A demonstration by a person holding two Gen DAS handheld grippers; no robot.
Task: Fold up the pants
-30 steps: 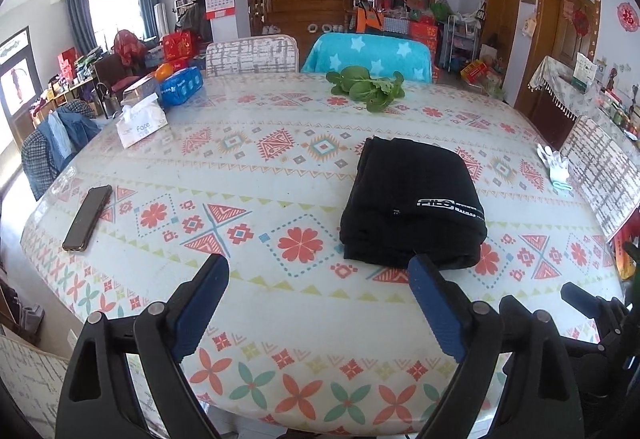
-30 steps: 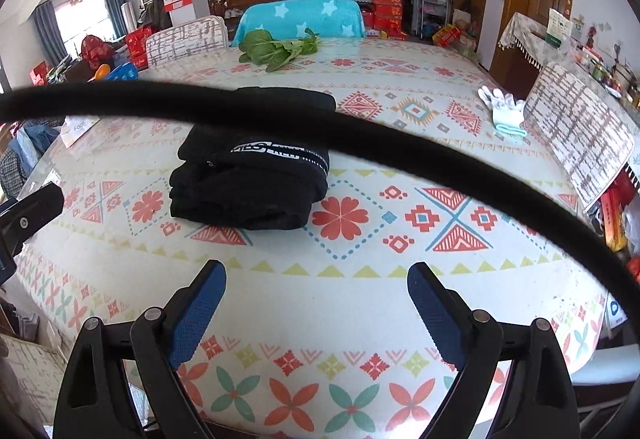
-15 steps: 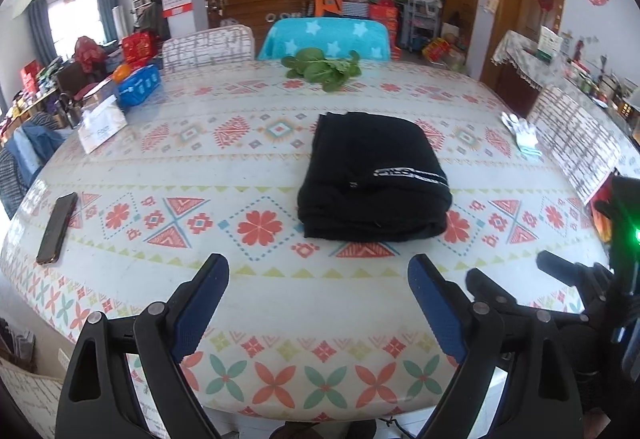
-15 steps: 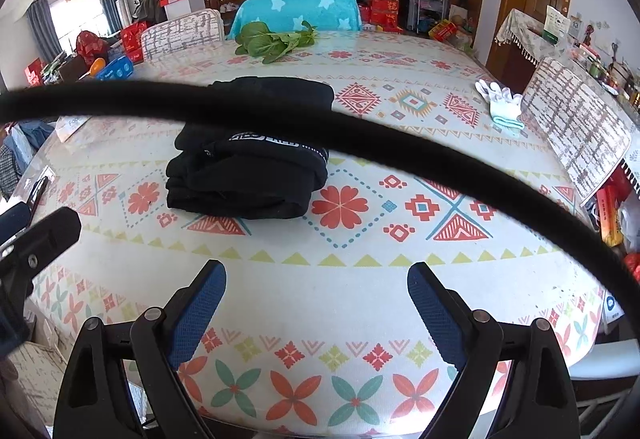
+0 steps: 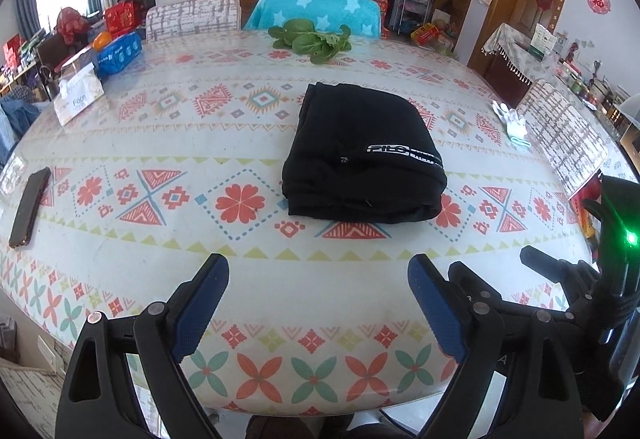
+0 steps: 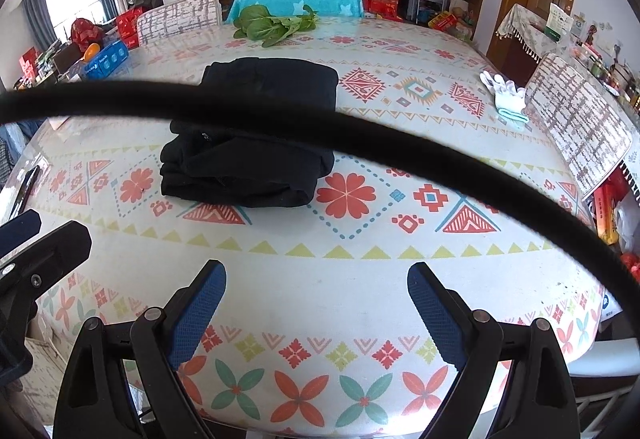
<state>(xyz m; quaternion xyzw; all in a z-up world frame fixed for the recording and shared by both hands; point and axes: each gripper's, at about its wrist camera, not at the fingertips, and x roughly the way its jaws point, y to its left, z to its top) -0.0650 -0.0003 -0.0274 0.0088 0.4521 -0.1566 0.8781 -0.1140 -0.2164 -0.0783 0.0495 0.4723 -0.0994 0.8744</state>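
My left gripper (image 5: 318, 303) has its jaws spread wide with nothing between them; only the patterned tablecloth (image 5: 160, 127) shows in the gap. My right gripper (image 6: 316, 305) is likewise wide open and empty, hanging over the near edge of the table. Neither one touches the cloth.

The folded black pants (image 5: 362, 155) lie ahead of both grippers, well apart from the blue finger pads (image 5: 202, 303). In the left wrist view they sit beyond the gap and a little right of its middle; in the right wrist view the pants (image 6: 256, 143) lie up and to the left of the gap, partly crossed by a black cable (image 6: 400, 143) that arcs in front of the lens.

They are folded into a thick, roughly rectangular stack of several layers, the rounded fold edges facing me. A white printed logo strip (image 5: 404, 153) runs across the top layer near the right side. The fabric looks smooth and flat on top.

The bundle's long axis runs away from me, toward the far side of the table, tilted slightly leftward at its far end.

Farther out I see leafy greens (image 5: 312, 39) at the far edge, a white glove (image 5: 512, 123) to the right, a phone (image 5: 30, 207) to the left, and a tissue box (image 5: 78, 95) at far left.
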